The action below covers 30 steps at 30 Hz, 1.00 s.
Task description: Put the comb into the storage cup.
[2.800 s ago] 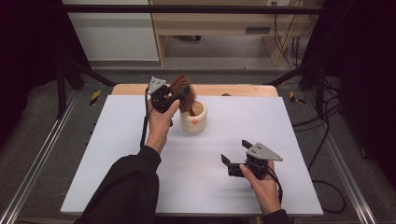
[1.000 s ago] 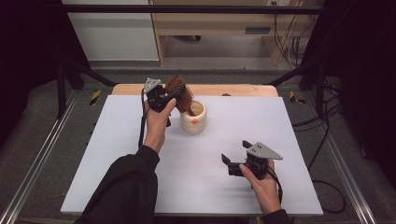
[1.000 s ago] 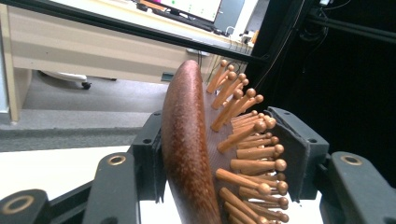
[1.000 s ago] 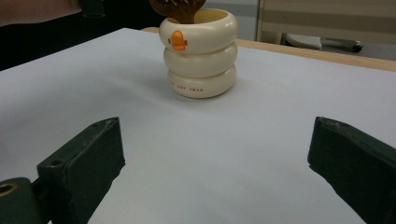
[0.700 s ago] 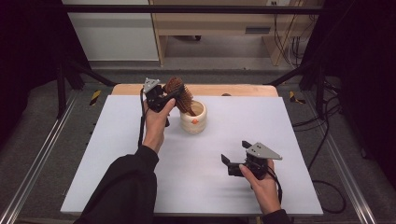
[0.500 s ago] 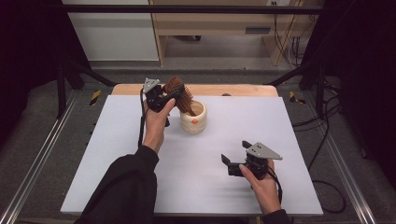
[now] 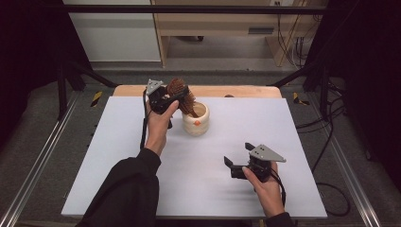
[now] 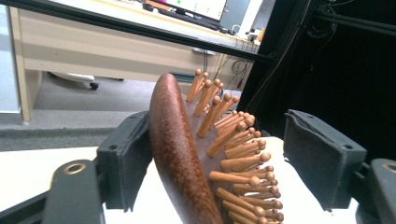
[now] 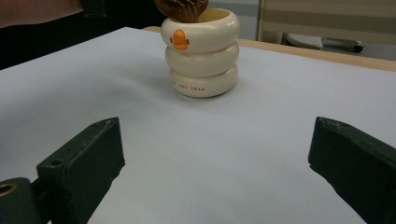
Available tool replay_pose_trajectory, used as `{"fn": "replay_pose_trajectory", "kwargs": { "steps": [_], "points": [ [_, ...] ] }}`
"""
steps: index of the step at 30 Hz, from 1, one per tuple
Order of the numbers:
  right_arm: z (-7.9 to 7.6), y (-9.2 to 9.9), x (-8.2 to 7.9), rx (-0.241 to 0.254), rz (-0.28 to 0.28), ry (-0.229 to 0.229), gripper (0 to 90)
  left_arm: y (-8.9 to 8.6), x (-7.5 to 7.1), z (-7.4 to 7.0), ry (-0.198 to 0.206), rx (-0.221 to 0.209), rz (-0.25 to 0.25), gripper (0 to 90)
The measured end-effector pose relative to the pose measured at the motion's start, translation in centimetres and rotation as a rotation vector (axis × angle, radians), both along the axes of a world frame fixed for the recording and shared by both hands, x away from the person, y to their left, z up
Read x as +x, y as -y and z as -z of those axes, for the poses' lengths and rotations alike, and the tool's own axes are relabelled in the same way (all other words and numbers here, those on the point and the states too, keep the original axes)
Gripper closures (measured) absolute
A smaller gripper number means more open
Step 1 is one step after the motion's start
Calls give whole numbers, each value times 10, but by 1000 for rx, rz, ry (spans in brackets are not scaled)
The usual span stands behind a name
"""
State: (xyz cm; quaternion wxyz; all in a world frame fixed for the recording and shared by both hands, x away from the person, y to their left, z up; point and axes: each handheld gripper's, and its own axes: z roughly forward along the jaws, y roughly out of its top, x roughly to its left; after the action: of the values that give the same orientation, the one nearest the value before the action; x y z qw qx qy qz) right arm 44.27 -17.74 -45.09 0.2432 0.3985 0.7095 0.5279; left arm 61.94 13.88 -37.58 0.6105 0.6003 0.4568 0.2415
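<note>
Two grippers, one wooden hairbrush, one cream cup counted on the white tabletop [image 7: 118, 156]. Left gripper [image 7: 171, 98] hovering at the far edge beside the cup [image 7: 196, 119], hairbrush [image 7: 182, 94] standing handle-down inside that cup and leaning toward the gripper. Seen up close from the left gripper view: hairbrush [image 8: 187, 154] between the two jaws, smooth back resting against the left pad, bristle tips standing clear of the right pad, so no longer pinched; jaws just opening, now spread around the brush head. Bristle detail and that gap not readable from the high view. Right gripper [image 7: 239, 163] resting low at the near right of the tabletop, well apart from the cup, jaws spread wide, nothing between them. Right gripper view adding the cup [image 9: 201, 53] as three stacked rings with an orange mark and small orange lettering, brush [image 9: 182, 9] poking above its rim.
</note>
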Motion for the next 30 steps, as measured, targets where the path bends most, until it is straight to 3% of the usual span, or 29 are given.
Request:
{"fn": "replay_pose_trajectory", "kwargs": {
  "steps": [11, 22, 30],
  "points": [
    [0, 0, 0, 1, 0, 2, 38, 1, 0, 1, -15, 3, -14, 74],
    [0, -1, 0, -2, -3, 2, 37, 1, -1, 2, -10, 0, -20, 38],
    [2, -2, 1, -6, -8, -5, 38, -1, -4, 0, 17, 12, -18, 33]
  ]
}}
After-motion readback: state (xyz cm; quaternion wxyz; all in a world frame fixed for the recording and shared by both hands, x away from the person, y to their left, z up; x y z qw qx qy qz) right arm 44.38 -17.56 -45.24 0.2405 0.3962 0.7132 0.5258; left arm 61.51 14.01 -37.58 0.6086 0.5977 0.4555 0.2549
